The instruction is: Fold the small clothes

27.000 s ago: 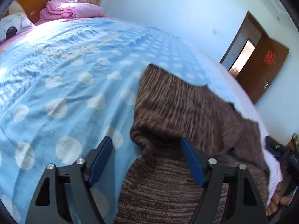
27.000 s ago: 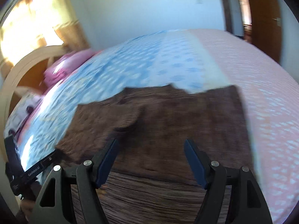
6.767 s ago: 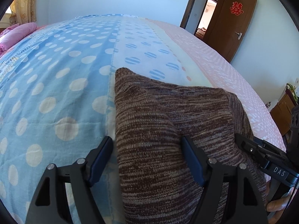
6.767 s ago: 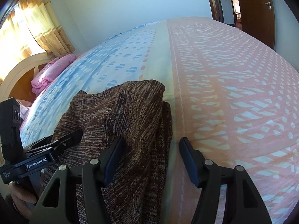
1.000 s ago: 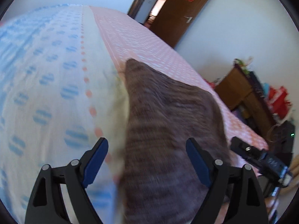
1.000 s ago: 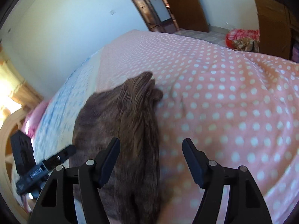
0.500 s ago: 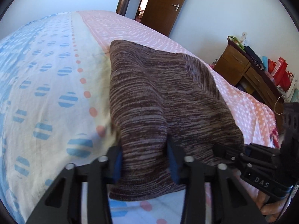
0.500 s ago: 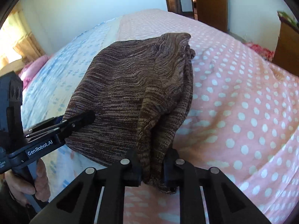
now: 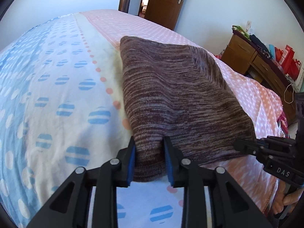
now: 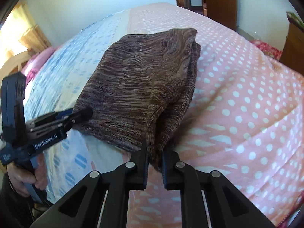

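The folded brown knit garment is spread on the bed, its long axis running away from both grippers — each near corner is pinched, one by the left gripper, one by the right gripper.

Bed: we see a bedspread in blue spots, a cream band, and pink polka dots.
Door: brown wooden door, ajar.
Dresser: wooden dresser beside the bed, red bags on top.
Corner: sunlit curtain, pink bedding.
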The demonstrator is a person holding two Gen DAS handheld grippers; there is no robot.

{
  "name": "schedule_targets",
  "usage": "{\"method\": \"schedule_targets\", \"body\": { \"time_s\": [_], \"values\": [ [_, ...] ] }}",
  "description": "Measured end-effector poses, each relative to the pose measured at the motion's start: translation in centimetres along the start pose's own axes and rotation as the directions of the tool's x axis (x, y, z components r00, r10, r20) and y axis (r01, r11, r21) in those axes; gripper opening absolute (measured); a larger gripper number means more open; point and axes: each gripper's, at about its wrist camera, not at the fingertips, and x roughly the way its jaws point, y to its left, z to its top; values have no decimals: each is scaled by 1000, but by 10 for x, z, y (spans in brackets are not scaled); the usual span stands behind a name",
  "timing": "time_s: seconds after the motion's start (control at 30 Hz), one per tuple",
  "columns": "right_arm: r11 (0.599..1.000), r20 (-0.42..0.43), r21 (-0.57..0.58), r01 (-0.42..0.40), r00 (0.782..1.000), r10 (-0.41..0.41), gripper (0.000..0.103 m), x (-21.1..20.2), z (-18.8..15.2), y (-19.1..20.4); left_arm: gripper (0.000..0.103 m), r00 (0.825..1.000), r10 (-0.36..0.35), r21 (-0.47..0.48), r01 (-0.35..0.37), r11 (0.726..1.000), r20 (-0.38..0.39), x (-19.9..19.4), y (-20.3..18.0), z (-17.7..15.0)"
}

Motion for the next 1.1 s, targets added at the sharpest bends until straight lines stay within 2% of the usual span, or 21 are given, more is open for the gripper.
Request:
{"method": "schedule_targets", "body": {
  "time_s": [0.07,0.13,0.17,0.2,0.27,0.4,0.47,0.57,0.63,0.77,0.9,0.93,1.0,1.03,1.07,1.1],
  "values": [
    [999,73,0,34,997,-34,12,-25,8,-10,34,998,20,10,-21,1000,54,-14,1,7],
    [997,174,32,68,982,-73,12,-43,30,-19,43,992,49,26,-52,998,117,-23,1,19],
    [996,203,41,78,976,-85,11,-46,38,-20,52,988,54,28,-59,998,143,-24,0,27],
    [996,231,46,78,969,-87,11,-46,49,-21,58,985,63,25,-68,997,161,-23,0,34],
    [996,273,44,81,958,-90,11,-34,76,-22,64,981,85,13,-88,996,172,-12,-2,47],
    [993,270,8,114,956,-111,11,18,121,-19,67,978,148,53,-157,986,145,19,-17,57],
    [988,221,-20,156,964,-148,11,54,132,-17,67,974,180,68,-190,979,135,36,-21,55],
    [978,126,14,207,970,-207,11,102,140,-32,67,975,196,68,-203,977,102,50,-15,49],
    [982,144,58,181,972,-188,11,98,144,-40,67,976,187,64,-195,979,108,50,-11,48],
    [979,143,110,173,972,-188,11,85,137,-44,69,970,214,98,-226,969,118,50,-18,50],
    [983,244,148,105,960,-140,15,36,109,-31,68,964,227,114,-242,963,136,40,-26,46],
    [984,270,150,92,954,-130,17,22,99,-26,68,963,234,115,-250,961,136,37,-28,45],
    [984,322,154,86,938,-132,32,-5,80,-16,68,962,236,120,-253,960,138,31,-32,41],
    [984,346,156,92,927,-141,49,-17,70,-11,68,960,237,127,-256,958,147,26,-35,39],
    [982,369,157,101,917,-153,59,-28,62,-4,73,957,243,136,-265,954,161,21,-37,36],
    [982,392,153,112,905,-164,60,-39,51,1,81,951,254,143,-280,949,177,16,-39,34]
  ]
}}
